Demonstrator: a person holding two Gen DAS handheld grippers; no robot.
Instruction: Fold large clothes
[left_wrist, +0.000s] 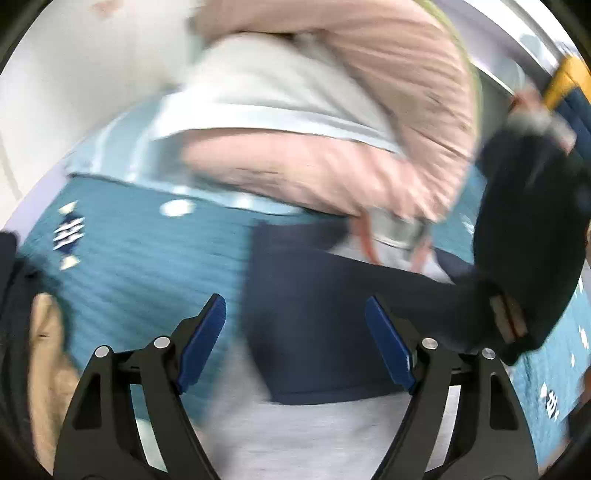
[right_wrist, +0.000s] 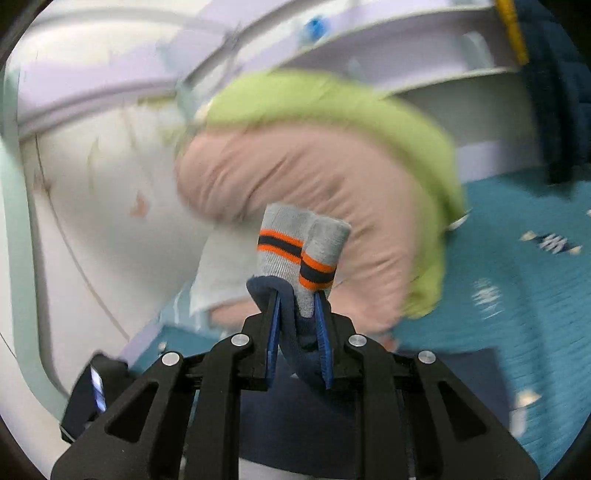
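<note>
A navy garment with a grey part lies spread on the teal bedspread. My left gripper hovers over it, jaws wide open and nothing between the blue pads. At the right edge a dark navy part of the garment is lifted off the bed, heavily blurred. My right gripper is shut on a sleeve end: navy fabric bunches between the pads, and a grey ribbed cuff with orange and navy stripes sticks up past the fingertips.
A pink bundle of bedding with a green one over it lies at the head of the bed. A white padded headboard stands behind. A dark blue quilted item with yellow trim is at the upper right.
</note>
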